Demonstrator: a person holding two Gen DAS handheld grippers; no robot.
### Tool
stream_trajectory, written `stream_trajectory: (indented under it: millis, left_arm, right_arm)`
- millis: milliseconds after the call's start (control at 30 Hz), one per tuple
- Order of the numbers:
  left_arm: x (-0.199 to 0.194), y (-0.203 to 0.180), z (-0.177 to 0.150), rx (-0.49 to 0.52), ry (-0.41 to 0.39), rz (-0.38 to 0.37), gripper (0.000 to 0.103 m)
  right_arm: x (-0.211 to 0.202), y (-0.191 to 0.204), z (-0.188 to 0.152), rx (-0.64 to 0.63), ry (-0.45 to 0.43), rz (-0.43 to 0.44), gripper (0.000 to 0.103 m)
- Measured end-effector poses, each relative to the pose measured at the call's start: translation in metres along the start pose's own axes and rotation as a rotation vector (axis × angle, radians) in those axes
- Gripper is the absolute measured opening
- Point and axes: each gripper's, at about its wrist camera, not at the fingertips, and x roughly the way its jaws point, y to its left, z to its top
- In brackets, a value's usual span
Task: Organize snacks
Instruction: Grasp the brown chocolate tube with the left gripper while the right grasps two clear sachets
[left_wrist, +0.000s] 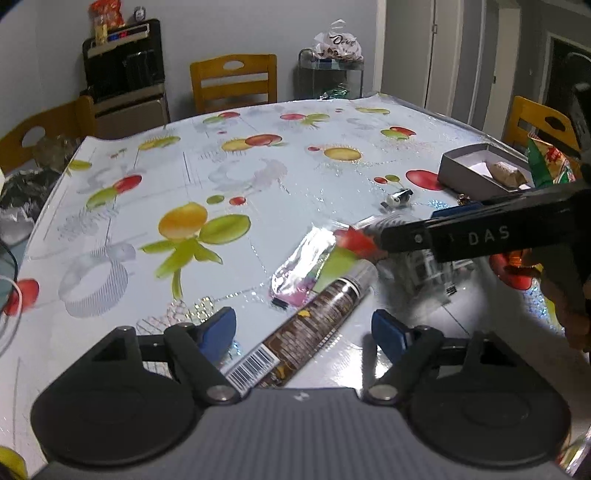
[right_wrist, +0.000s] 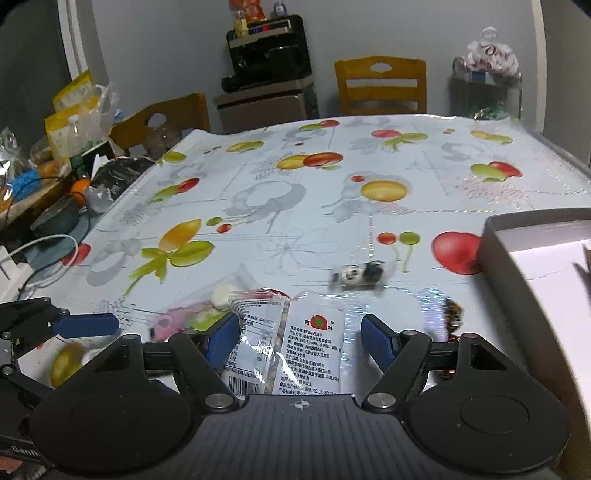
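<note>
My left claw (left_wrist: 303, 332) hangs wide open over the fruit-print worktop (left_wrist: 258, 177), gripping nothing; a brown snack tube (left_wrist: 314, 325) with a barcode end lies flat on the worktop between its blue fingertips (left_wrist: 218, 328), slanting away to the right, touching neither one. Just beyond the tube's far end lies a silvery wrapper (left_wrist: 303, 266), and past that, further ahead and right, a small panda-print candy (left_wrist: 397, 199). My right claw (right_wrist: 299, 339) is likewise spread wide with nothing clamped; a clear packet of nuts (right_wrist: 288, 343) with a white printed label sits between its fingertips (right_wrist: 376, 343), close to the left one, though I cannot tell whether it touches. Ahead of this claw the panda-print candy (right_wrist: 360, 277) rests on the worktop (right_wrist: 295, 206), blurred. To the right and ahead stands an open grey box (right_wrist: 517, 243), which in the left view (left_wrist: 476, 173) holds one tan wrapped snack (left_wrist: 508, 173). A small dark wrapper (right_wrist: 452, 314) lies just right of the right fingertip. Wooden chairs (right_wrist: 380, 85) stand beyond the far edge.
</note>
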Motion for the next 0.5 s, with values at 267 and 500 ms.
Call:
stream_trajectory:
  millis: [267, 500]
  left_arm:
    - [-0.005, -0.001, -0.005, -0.053, 0.006, 0.001, 0.04]
    - [-0.014, -0.01, -0.003, -0.146, 0.024, -0.057, 0.028]
  right_arm:
    - [-0.014, -0.016, -0.006, -0.012, 0.013, -0.018, 0.073]
    - [-0.017, -0.009, -0.016, -0.053, 0.03, 0.005, 0.082]
